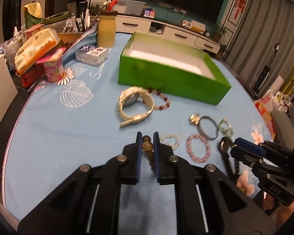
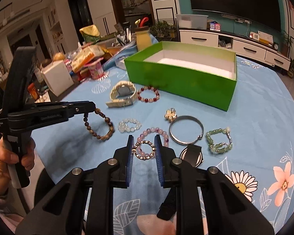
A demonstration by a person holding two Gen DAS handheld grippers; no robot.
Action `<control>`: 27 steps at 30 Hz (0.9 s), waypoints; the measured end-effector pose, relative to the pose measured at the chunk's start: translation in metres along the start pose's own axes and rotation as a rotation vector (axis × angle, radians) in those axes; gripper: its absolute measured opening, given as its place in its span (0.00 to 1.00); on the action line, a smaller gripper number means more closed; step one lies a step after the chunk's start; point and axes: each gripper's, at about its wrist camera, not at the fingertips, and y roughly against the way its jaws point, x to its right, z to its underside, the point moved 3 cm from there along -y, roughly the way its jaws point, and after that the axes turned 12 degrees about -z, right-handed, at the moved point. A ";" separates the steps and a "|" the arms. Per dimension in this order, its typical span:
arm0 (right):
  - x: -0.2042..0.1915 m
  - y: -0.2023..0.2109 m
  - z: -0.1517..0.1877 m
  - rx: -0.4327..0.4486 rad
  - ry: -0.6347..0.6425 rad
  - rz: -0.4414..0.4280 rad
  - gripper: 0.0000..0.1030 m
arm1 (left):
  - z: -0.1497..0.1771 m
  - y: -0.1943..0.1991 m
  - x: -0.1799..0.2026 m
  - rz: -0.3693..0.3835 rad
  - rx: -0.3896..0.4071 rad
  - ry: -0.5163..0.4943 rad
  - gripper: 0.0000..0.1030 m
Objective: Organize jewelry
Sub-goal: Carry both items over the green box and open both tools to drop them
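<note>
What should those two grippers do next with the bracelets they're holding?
Probably carry both toward the green box and drop them in. The left gripper grips a brown bead bracelet, the right gripper a small silver ring bracelet, and the box looks empty.

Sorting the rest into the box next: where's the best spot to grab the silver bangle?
Probably the silver bangle at its near rim, from above, one finger inside the ring and one outside. It lies flat, so the thin band is the only part to pinch.
</note>
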 end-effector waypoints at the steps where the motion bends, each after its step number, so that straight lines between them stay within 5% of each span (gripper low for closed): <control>1: 0.001 0.002 -0.002 0.006 -0.003 -0.002 0.20 | -0.002 0.002 0.000 0.005 0.002 0.002 0.11; 17: 0.029 0.040 -0.062 0.137 -0.010 0.039 0.20 | -0.078 0.027 0.011 0.037 0.082 -0.020 0.11; 27: 0.058 0.031 -0.099 0.171 -0.041 0.071 0.20 | -0.134 0.008 0.028 0.046 0.102 -0.032 0.11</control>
